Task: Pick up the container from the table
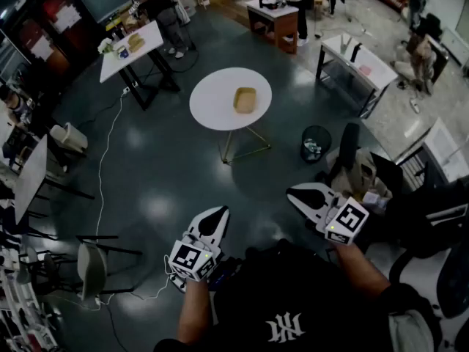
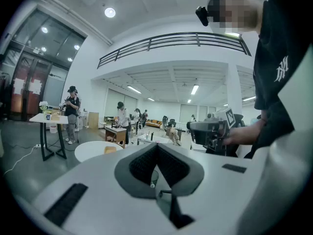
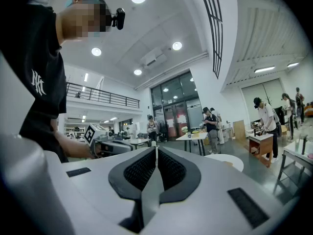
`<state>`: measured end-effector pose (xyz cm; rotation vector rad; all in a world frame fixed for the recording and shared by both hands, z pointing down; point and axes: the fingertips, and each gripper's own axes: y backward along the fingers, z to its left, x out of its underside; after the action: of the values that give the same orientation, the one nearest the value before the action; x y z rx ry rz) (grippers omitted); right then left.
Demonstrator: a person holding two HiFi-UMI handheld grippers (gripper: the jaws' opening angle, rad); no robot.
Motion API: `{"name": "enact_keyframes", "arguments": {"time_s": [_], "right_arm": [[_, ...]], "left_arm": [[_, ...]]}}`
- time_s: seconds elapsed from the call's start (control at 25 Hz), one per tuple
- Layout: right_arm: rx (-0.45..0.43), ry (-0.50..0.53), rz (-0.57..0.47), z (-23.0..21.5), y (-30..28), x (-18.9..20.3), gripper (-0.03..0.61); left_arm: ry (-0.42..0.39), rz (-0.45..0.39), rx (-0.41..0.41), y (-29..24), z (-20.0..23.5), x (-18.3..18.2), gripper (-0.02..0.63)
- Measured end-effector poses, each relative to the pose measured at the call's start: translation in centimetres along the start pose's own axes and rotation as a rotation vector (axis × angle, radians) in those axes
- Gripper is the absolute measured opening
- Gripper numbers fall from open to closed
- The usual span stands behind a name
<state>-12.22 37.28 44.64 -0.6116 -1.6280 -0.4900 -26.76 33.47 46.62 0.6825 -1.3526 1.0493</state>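
A small tan container (image 1: 245, 100) sits near the middle of a round white table (image 1: 212, 105), some way ahead of me across the dark floor. Both grippers hang close to my body, far from the table. My left gripper (image 1: 218, 213) is shut with nothing in it, and so is my right gripper (image 1: 295, 194). In the left gripper view the jaws (image 2: 156, 148) meet, with the container (image 2: 110, 150) and table (image 2: 90, 151) small beyond them on the left. The right gripper view shows closed jaws (image 3: 156, 151) and the table's edge (image 3: 230, 161) to the right.
A black waste bin (image 1: 316, 142) stands right of the round table. Other tables (image 1: 132, 50) (image 1: 357, 61) with people at them ring the room. A chair (image 1: 91, 266) and a white cable (image 1: 102, 160) are on the left, an office chair (image 1: 359, 169) on the right.
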Motion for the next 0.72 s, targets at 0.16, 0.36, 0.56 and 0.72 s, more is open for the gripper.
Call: {"name": "enact_keyframes", "arguments": {"time_s": [0.16,0.36,0.56,0.72], "right_arm": [[-0.037,-0.012,0.001,-0.4,0.7,0.1,0.041],[-0.043,0.020,0.025,-1.4,2.1,0.7,0.041],[-0.077,-0.003,-0.013,-2.5,3.3,0.0,0.043],[-0.077,-0.013,0.028,-4.1,5.1,0.8,0.043]], "left_arm": [[0.029,-0.007,-0.005,-0.9,-0.4,-0.1,0.000],[-0.004,0.033,0.031,-2.4,-2.6,0.1,0.000],[0.004,0.041,0.005,-3.7,-2.8,-1.0,0.000],[-0.002,0.057,-0.035,-5.2,-3.3,-1.7,0.000]]}}
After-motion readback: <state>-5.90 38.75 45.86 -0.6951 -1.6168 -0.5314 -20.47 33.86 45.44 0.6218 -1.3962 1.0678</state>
